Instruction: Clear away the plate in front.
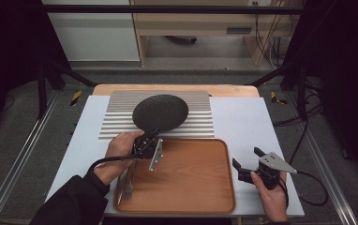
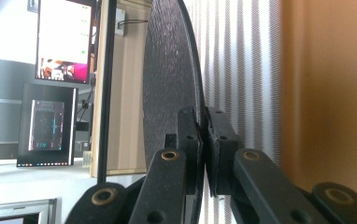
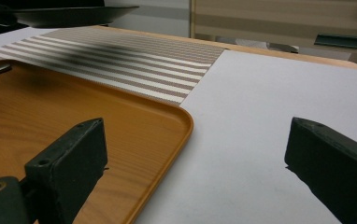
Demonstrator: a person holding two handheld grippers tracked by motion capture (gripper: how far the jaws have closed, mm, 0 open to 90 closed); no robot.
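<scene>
Holding the plate (image 1: 160, 112) by its near rim, my left gripper (image 1: 150, 137) has its jaws pinched tight on the edge, and I judge the carry needs a level wrist and a slow, low set-down on the striped mat (image 1: 116, 123), since so narrow a bite could let the plate tip. It hangs over the mat, just beyond the tray (image 1: 186, 176) where a fork (image 1: 127, 186) lies, and it is round, shallow, matt black and rough-grained. My right gripper (image 1: 248, 164) rests spread and empty beside the tray.
</scene>
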